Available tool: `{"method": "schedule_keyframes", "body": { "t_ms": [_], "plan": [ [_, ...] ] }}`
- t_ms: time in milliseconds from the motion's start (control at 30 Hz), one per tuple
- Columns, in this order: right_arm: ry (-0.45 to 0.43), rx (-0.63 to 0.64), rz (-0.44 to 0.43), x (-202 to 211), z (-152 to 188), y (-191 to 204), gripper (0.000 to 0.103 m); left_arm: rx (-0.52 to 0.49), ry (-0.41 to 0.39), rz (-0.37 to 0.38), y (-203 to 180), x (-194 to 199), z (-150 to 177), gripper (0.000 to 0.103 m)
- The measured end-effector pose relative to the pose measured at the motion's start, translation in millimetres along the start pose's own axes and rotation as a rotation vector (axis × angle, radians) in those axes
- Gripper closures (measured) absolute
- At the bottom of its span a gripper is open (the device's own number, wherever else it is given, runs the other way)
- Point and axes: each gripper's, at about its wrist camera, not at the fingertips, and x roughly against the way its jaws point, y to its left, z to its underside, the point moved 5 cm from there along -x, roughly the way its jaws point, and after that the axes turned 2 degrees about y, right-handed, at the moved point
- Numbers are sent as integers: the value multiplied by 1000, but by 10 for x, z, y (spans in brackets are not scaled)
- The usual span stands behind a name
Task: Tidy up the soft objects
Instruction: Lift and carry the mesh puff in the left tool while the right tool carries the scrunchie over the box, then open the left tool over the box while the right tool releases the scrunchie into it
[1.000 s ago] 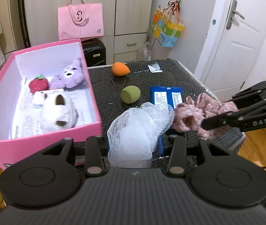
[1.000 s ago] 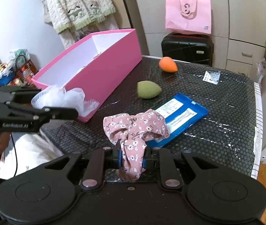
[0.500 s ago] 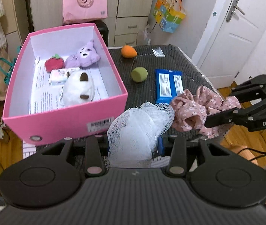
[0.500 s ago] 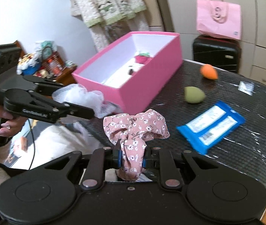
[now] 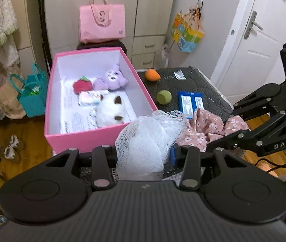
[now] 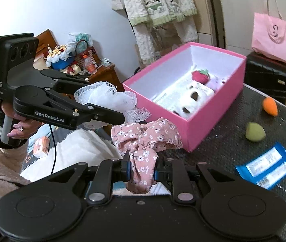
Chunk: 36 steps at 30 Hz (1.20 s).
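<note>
My left gripper [image 5: 143,153] is shut on a white mesh bath puff [image 5: 149,133], held in the air near the front corner of the pink box [image 5: 94,139]. My right gripper [image 6: 141,169] is shut on a pink floral scrunchie [image 6: 147,135], which hangs just right of the puff. From the right wrist view the left gripper [image 6: 110,111] and its puff [image 6: 102,96] sit left of the box [image 6: 213,125]. Inside the box lie a red strawberry plush [image 5: 82,84], a purple plush [image 5: 110,79], a white plush [image 5: 110,113] and a small packet [image 5: 89,98].
On the black table [image 5: 193,82] right of the box rest an orange sponge [image 5: 152,75], a green sponge [image 5: 164,97] and a blue wipes pack [image 5: 190,102]. A pink tote [image 5: 102,23] stands behind. Bags and shoes crowd the floor at left.
Both grippers have risen and drawn back from the table, each still holding its item. The box is now seen more from above, and the scrunchie has lifted off the table.
</note>
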Motion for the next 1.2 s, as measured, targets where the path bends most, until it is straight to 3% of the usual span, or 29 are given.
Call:
{"method": "schedule_keyframes", "body": {
  "t_ms": [333,633,1067,1200],
  "plan": [
    [-42,30,2,-222,-450,23,79,24,-103,-23,296,113,-196,62],
    [-91,-22,10,-534,-929,-291,79,42,-219,-66,597,-101,-448,62],
    [-91,-55,158,-1186,-1472,-1003,79,52,-168,-232,979,-1003,-659,62],
    [-102,-60,193,-1324,-1605,-1168,79,85,-149,-228,1087,-1150,-683,62]
  ]
}}
